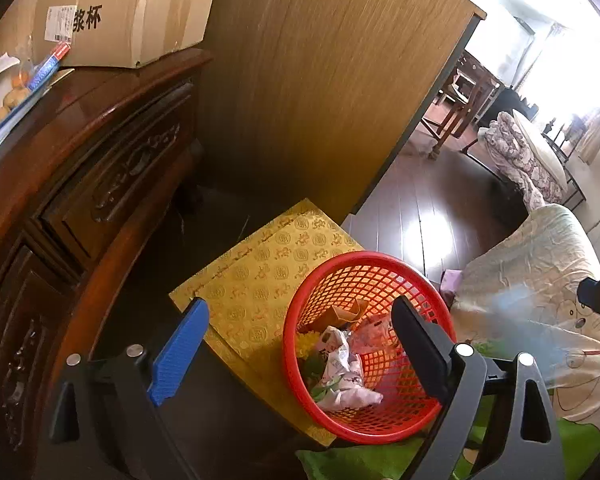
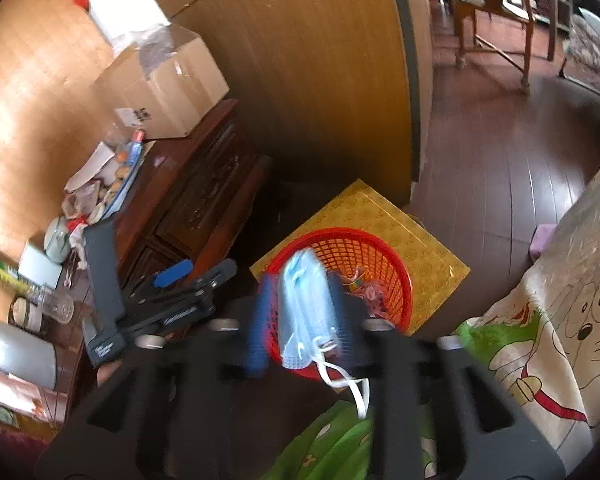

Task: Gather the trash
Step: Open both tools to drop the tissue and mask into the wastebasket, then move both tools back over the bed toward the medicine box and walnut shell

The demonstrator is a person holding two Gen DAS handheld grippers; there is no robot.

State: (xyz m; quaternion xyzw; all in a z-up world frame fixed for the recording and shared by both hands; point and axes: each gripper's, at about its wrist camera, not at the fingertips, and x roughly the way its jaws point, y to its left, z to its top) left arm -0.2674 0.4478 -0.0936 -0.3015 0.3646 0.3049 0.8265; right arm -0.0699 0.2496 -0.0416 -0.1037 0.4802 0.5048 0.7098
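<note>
The left gripper (image 1: 300,344) is hanging over the red mesh basket (image 1: 404,416) with its jaws spread wide and nothing between them, the blue-padded finger (image 1: 178,354) lying over the yellow patterned box (image 1: 260,280) and the black finger (image 1: 420,348) over the basket's far side. The basket is sitting on that yellow box, beside a dark carved wooden cabinet (image 1: 100,152), and it is already holding crumpled wrappers (image 1: 342,364) and a folded brown paper piece (image 1: 342,314). In the right wrist view the right gripper (image 2: 300,312) is pointing down at the same basket (image 2: 384,256), and a pale blue face mask (image 2: 306,304) is sitting between its two fingers, above the basket's near rim, with its white ear loops (image 2: 350,384) dangling below. The picture is blurred there, and the jaws are standing partly apart, so I cannot tell whether the pads are pressing on the mask or have let it go. The left gripper (image 2: 140,276) is showing at the left of this view, spread open beside the cabinet (image 2: 204,200). A cardboard carton (image 1: 132,12) is resting on the cabinet top, and a bedspread with cartoon prints (image 2: 560,320) is lying at the right
</note>
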